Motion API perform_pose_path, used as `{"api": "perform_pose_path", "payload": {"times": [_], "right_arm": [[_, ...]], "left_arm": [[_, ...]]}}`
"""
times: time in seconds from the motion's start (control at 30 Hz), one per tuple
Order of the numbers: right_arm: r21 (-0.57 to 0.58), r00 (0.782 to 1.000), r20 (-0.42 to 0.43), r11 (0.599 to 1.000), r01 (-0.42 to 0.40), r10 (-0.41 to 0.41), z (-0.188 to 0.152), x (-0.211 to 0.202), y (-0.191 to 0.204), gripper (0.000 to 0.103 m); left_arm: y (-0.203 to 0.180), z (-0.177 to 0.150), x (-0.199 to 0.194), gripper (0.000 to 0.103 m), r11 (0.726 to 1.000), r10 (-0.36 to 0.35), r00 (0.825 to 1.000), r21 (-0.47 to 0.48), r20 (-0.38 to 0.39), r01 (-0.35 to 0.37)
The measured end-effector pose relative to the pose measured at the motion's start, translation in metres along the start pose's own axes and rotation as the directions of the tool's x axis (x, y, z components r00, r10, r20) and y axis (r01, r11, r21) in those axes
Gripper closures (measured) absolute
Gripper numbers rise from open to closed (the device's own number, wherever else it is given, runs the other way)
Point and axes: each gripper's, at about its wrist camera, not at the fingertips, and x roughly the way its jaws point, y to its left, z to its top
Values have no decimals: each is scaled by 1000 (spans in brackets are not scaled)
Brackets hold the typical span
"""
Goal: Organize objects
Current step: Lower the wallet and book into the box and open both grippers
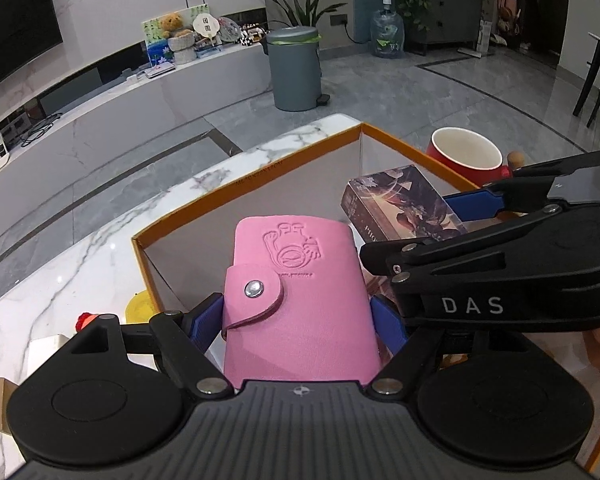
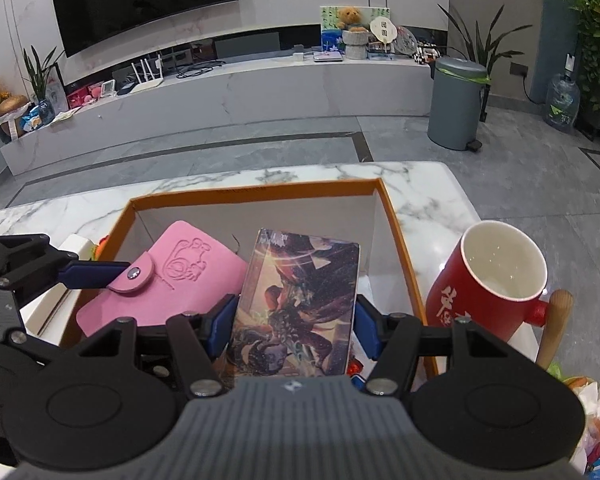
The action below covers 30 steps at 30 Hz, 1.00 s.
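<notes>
My left gripper (image 1: 298, 314) is shut on a pink snap-button card wallet (image 1: 300, 280), its blue pads pressing both long sides. The wallet hangs tilted over the inside of an orange-rimmed cardboard box (image 1: 260, 178). My right gripper (image 2: 295, 322) is shut on a small box with dark fantasy artwork (image 2: 300, 300), also over the inside of the orange-rimmed box (image 2: 260, 192). The pink wallet (image 2: 168, 284) lies just left of the artwork box, and the artwork box (image 1: 400, 208) shows to the right in the left wrist view. Whether either item touches the box floor is hidden.
A red mug (image 2: 488, 292) with a wooden handle stands outside the box's right wall on the marble table (image 2: 420, 188). Small items, a yellow one (image 1: 140, 306) and a white carton (image 1: 48, 348), sit left of the box. Snack packets (image 2: 592, 408) lie near right. A grey bin (image 1: 296, 68) stands on the floor beyond.
</notes>
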Motion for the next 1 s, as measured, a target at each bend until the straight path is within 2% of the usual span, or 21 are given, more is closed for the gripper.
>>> {"api": "perform_pose_path", "payload": {"times": [0.23,0.53,0.63,0.77,0.83,1.0], "right_arm": [[6,1000,-10,1000,-3,3,-2,7,-2,40],[11,1000,-14,1000,5,-5,0,14,-1,42],[17,1000,-4,1000,14,-14,0,14,-3,36],[13,1000,5,1000,20,-20,-1,13,-2,31],[4,1000,14,1000,25,-25,-1,11,-1,31],[3,999,46,1000,19,-19,2,3,-2,31]], "left_arm": [[-1,0,10,12,1000,12,999,15,-35,-11],[-3,5,16,10,995,61,998,82,-35,-58],[-4,8,19,9,993,75,996,92,-45,-71],[-3,12,30,11,994,59,994,94,-95,-50],[-4,13,28,10,994,72,993,86,-89,-64],[1,13,19,10,997,53,997,51,-59,-50]]}}
